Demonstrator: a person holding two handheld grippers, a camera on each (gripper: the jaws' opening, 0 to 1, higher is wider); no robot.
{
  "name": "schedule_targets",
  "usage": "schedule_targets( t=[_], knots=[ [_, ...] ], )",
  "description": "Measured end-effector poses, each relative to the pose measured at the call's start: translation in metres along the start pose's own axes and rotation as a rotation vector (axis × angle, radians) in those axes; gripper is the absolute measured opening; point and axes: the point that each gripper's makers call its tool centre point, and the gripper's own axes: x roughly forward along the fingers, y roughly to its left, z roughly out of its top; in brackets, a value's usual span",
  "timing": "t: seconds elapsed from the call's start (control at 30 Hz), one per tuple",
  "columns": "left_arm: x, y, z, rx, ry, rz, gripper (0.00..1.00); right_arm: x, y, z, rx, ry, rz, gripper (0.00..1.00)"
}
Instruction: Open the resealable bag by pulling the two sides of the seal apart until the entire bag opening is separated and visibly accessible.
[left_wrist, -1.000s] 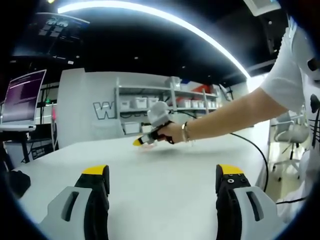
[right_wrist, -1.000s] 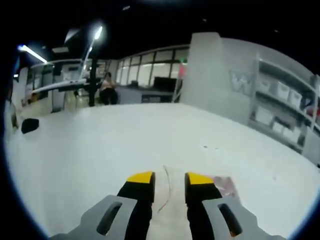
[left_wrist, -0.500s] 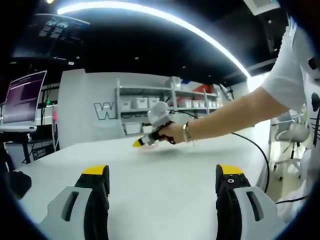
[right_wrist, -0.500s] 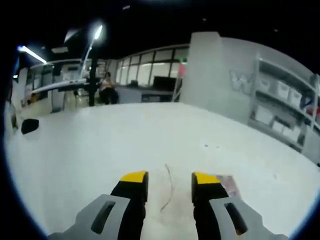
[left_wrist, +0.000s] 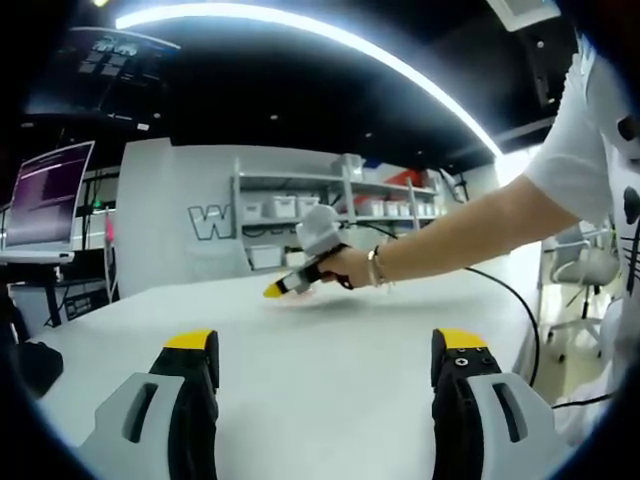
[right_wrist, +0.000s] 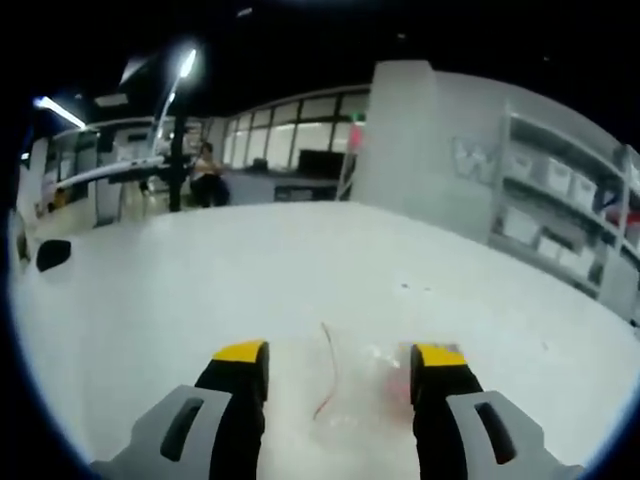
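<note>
Right gripper view: clear flat bag (right_wrist: 345, 400) between spread jaws.

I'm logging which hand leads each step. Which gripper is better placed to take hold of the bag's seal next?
Right, most likely. The right gripper is open, with the resealable bag lying on the table between its jaws. The left gripper is open too, with bare tabletop ahead of it.

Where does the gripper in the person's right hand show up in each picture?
Left gripper view: the right gripper is at centre, in the hand, low over the table.
Right gripper view: right gripper at the bottom, open, astride the bag.
Shared landmark: the shelves.
</note>
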Motion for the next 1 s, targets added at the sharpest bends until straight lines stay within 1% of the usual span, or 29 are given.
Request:
schedule_targets(
  t=[0.23, 0.43, 0.63, 0.7, 0.8, 0.97, 1.0],
  knots=[
    [-0.0005, 0.0012, 0.0003, -0.005, -0.003, 0.003, 0.86, -0.0008, -0.0024, 0.0, -0.001, 0.003, -0.017, 0.63],
    [-0.0006, 0.0021, 0.001, -0.014, -0.006, 0.004, 0.86, -0.0024, -0.0059, 0.0015, 0.017, 0.002, -0.044, 0.73],
    [-0.0007, 0.0034, 0.002, -0.025, -0.009, 0.007, 0.86, -0.0049, -0.0067, 0.0028, 0.032, -0.01, -0.051, 0.75],
    [-0.0008, 0.004, 0.0025, -0.029, -0.012, 0.009, 0.86, -0.006, -0.0069, 0.0049, 0.051, -0.023, -0.052, 0.78],
    [-0.0011, 0.0056, 0.0032, -0.037, -0.017, 0.015, 0.87, -0.0061, -0.0064, 0.0039, 0.041, -0.015, -0.053, 0.81],
    [-0.001, 0.0066, 0.0031, -0.041, -0.016, 0.019, 0.87, -0.0085, -0.007, 0.0081, 0.056, -0.033, -0.055, 0.86],
    [-0.0009, 0.0069, 0.0033, -0.044, -0.017, 0.02, 0.88, -0.0085, -0.0073, 0.0085, 0.058, -0.035, -0.057, 0.88]
  ],
)
